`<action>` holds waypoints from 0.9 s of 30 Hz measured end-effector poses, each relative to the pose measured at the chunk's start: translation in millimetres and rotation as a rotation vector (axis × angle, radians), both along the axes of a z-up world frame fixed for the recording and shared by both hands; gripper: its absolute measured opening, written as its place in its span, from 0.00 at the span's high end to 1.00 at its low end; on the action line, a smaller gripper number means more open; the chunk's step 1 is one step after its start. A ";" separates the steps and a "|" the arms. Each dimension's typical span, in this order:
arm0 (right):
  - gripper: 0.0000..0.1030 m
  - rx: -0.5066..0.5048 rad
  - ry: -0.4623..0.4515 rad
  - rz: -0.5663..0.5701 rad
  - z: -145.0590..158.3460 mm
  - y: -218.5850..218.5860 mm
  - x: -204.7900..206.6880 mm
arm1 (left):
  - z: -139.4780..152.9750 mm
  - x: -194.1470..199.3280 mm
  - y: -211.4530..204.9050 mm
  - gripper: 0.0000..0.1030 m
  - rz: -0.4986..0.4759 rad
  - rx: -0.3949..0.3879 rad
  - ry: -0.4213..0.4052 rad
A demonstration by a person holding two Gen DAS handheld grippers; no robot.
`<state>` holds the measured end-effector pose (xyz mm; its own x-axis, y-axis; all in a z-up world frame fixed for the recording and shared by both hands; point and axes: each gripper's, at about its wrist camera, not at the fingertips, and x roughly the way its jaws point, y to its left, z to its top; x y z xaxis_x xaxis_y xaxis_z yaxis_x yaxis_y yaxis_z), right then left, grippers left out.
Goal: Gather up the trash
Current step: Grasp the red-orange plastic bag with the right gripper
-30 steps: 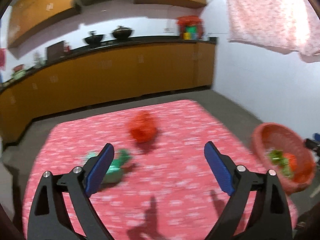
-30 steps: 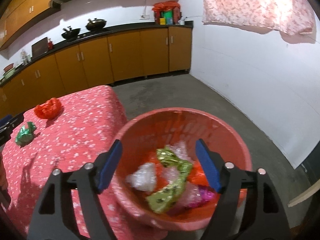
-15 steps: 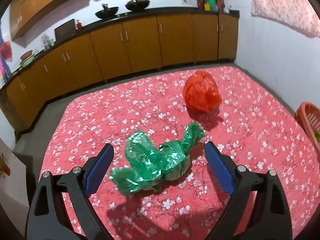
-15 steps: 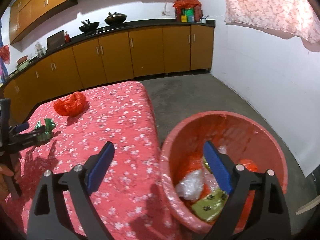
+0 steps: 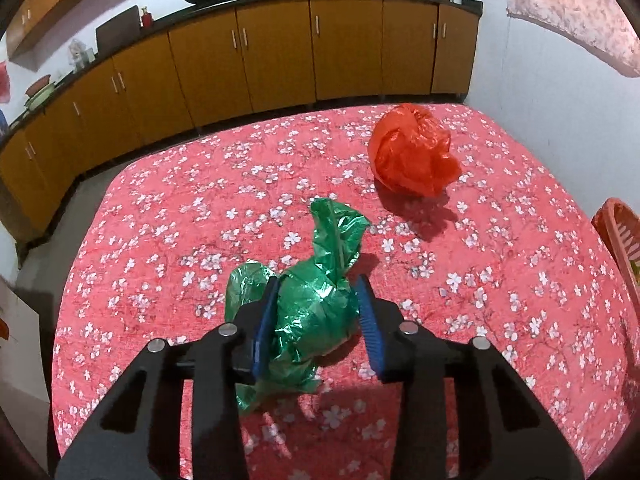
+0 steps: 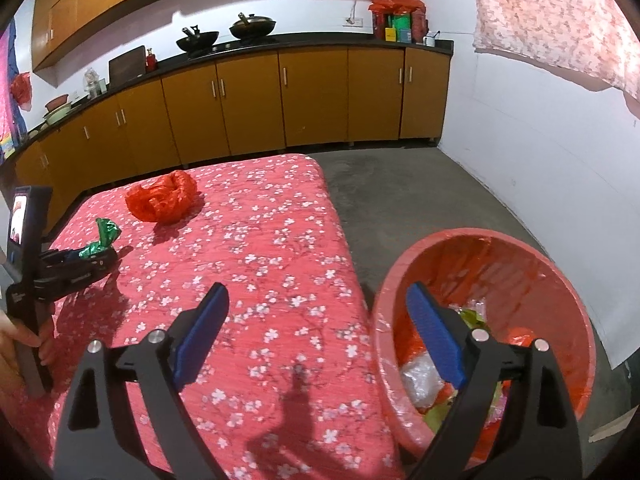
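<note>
The left gripper [image 5: 318, 312] has dropped from its wide hover and its fingers are closing around the green bag [image 5: 308, 312], starting its pickup, while the right gripper [image 6: 316, 328], fingers apart and empty, waits by the red basket [image 6: 560, 272] at 3 o'clock.

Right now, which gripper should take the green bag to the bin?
Left. The left gripper already straddles the green bag, jaws closing on it, while the right gripper hangs empty and open by the red bin, away from the bag.
</note>
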<state>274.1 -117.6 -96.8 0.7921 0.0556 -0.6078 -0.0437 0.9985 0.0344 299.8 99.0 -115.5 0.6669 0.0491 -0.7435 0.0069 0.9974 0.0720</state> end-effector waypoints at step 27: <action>0.16 0.086 -0.033 0.112 -2.3 161.4 104.7 | 25.2 -44.9 118.2 0.63 0.230 -0.071 -0.088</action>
<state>378.8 43.8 -99.0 0.7976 0.1960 -0.5704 -0.1575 0.9806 0.1168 255.0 217.2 -90.2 0.7068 0.1567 -0.6899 -0.2243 0.9745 -0.0085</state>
